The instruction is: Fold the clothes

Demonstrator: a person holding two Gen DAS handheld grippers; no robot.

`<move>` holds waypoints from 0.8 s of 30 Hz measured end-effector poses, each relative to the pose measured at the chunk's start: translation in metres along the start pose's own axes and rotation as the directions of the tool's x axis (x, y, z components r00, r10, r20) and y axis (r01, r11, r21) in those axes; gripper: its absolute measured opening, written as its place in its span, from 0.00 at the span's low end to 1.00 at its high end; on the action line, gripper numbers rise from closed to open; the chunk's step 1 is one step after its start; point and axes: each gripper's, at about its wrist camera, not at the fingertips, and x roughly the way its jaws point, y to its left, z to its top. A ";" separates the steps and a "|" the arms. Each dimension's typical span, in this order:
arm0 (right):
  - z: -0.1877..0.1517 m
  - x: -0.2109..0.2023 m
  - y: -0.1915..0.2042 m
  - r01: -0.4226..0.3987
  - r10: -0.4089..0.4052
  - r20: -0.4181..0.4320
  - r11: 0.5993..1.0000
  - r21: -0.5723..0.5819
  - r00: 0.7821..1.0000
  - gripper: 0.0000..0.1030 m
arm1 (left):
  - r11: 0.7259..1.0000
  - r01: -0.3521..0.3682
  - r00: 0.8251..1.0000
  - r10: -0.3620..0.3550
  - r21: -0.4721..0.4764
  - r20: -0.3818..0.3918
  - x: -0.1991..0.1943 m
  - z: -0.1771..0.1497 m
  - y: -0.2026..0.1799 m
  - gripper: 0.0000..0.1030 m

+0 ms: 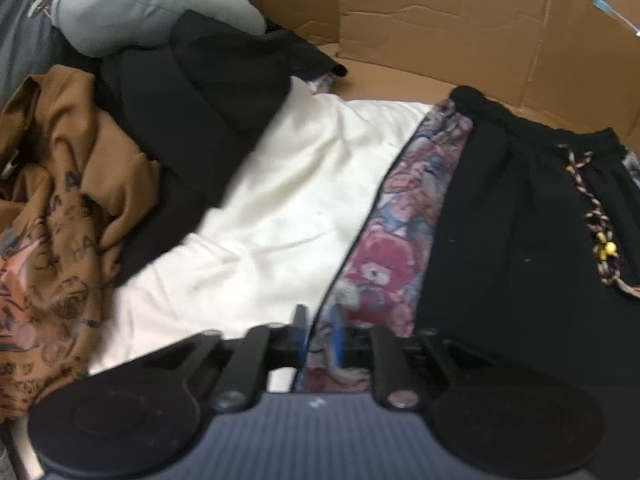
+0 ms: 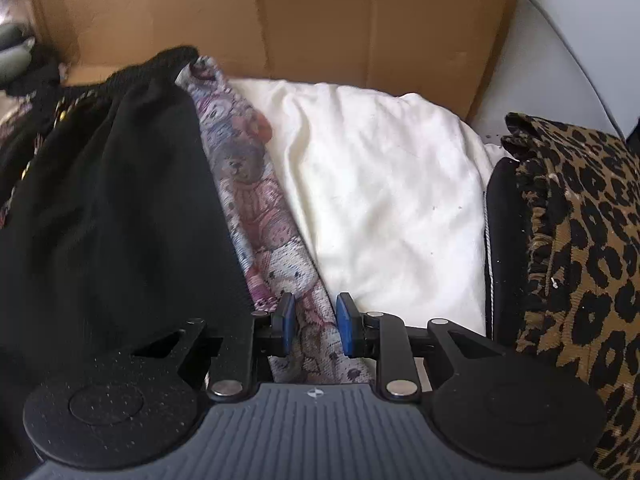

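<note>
Cardboard walls (image 1: 440, 12) close off the far side of my work surface, leaving only a bare cardboard strip (image 1: 384, 80) open behind the black shorts with teddy-bear side panels (image 1: 512, 208). To my left, a crumpled brown printed garment (image 1: 60, 200), a heap of black clothing (image 1: 192, 120) and a grey-green bundle (image 1: 132, 12) block the way, while the white cloth (image 1: 280, 208) between that pile and the shorts lies flat and passable. On my right, more white cloth (image 2: 380, 184) offers room until a leopard-print cushion with a black edge (image 2: 580, 240) stands in the way.
</note>
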 end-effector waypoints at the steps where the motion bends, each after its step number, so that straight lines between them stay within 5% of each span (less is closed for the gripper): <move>1: 0.000 0.000 0.002 0.007 -0.007 -0.007 1.000 -0.009 1.000 0.23 | 1.000 0.007 1.000 -0.007 -0.004 -0.001 0.001 -0.001 0.002 0.25; 5: 0.001 -0.002 0.011 0.037 -0.038 -0.009 0.998 -0.043 0.999 0.15 | 1.000 0.010 1.000 -0.009 0.025 -0.008 0.007 -0.005 0.003 0.27; 7: 0.000 -0.003 0.016 0.038 -0.038 -0.004 0.995 -0.092 0.999 0.03 | 0.999 0.014 1.000 -0.014 0.038 -0.008 0.008 -0.005 0.003 0.27; 8: 0.000 -0.005 0.016 0.044 -0.044 0.000 0.993 -0.113 0.999 0.02 | 0.999 0.017 1.000 -0.016 0.044 -0.008 0.008 -0.006 0.002 0.20; 10: 0.002 -0.008 0.012 0.060 -0.059 0.011 0.993 -0.103 0.998 0.01 | 0.998 0.022 1.000 -0.021 0.055 -0.009 0.009 -0.006 0.000 0.08; 16: 0.005 -0.009 0.005 0.112 -0.110 0.021 0.989 -0.096 0.994 0.00 | 0.997 -0.027 1.000 0.028 0.078 -0.004 0.006 -0.006 -0.008 0.03; 24: 0.003 -0.011 -0.002 0.065 -0.064 0.028 0.997 -0.049 0.998 0.00 | 0.995 -0.045 0.999 0.045 0.086 -0.006 0.006 -0.006 -0.008 0.03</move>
